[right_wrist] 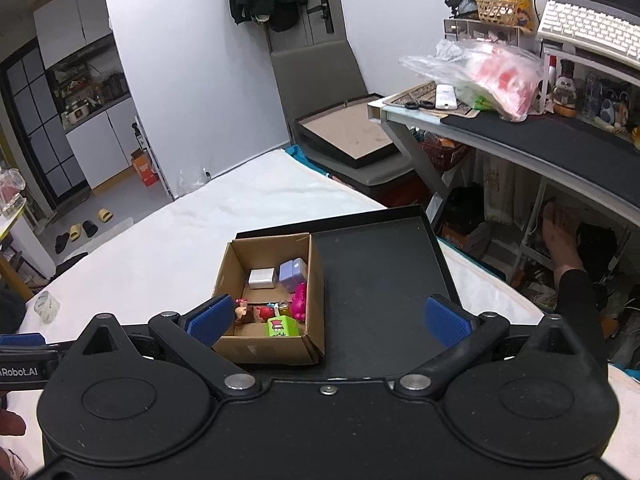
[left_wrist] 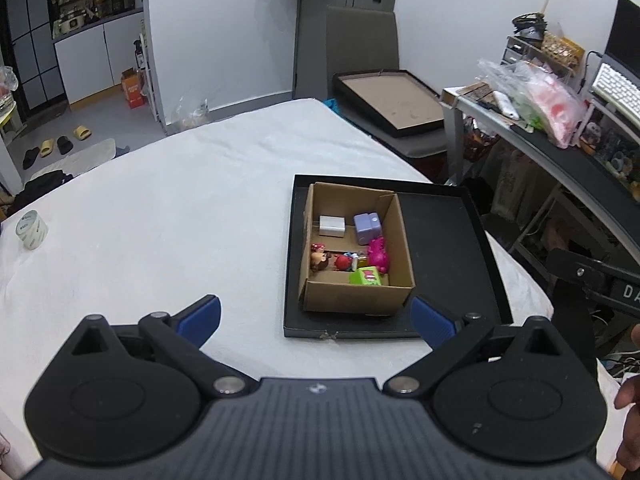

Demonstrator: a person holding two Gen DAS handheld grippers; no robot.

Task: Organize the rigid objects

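Both grippers empty. My left gripper (left_wrist: 316, 322) has its jaws spread wide, nothing between the blue pads (left_wrist: 202, 318). My right gripper (right_wrist: 328, 322) is the same: wide open, holding nothing.

Count on the white table (left_wrist: 160, 220):
- 1 black tray (left_wrist: 440, 240), shallow, right half bare.
- 1 cardboard box (left_wrist: 356, 296), open top, sitting in the tray's left half, against its left wall.
- 1 roll of clear tape (left_wrist: 31, 229), alone at the far left edge, well apart from the tray.

Inside the box, 6 items I can separate:
- 1 white cube (left_wrist: 332, 226), back left.
- 1 lilac cube (left_wrist: 368, 228) just beside it, back right.
- 1 magenta figure (left_wrist: 378, 254) along the right wall.
- 1 green block (left_wrist: 366, 277) at the front right corner.
- 1 red figure (left_wrist: 343, 263) mid front.
- 1 brown-headed figure (left_wrist: 319, 258) front left.
Small bits between the red figure and the magenta one; can't tell what they are.

Relative position: from the left wrist view the box lies ahead and right of centre, its near right corner just beyond my right-hand pad. From the right wrist view the box (right_wrist: 276, 344) lies ahead and left of centre, my left-hand pad (right_wrist: 210, 322) overlapping its near left corner; the bare tray floor (right_wrist: 380, 280) fills the gap between the pads. Neither gripper touches the box or the toys as far as I can see.
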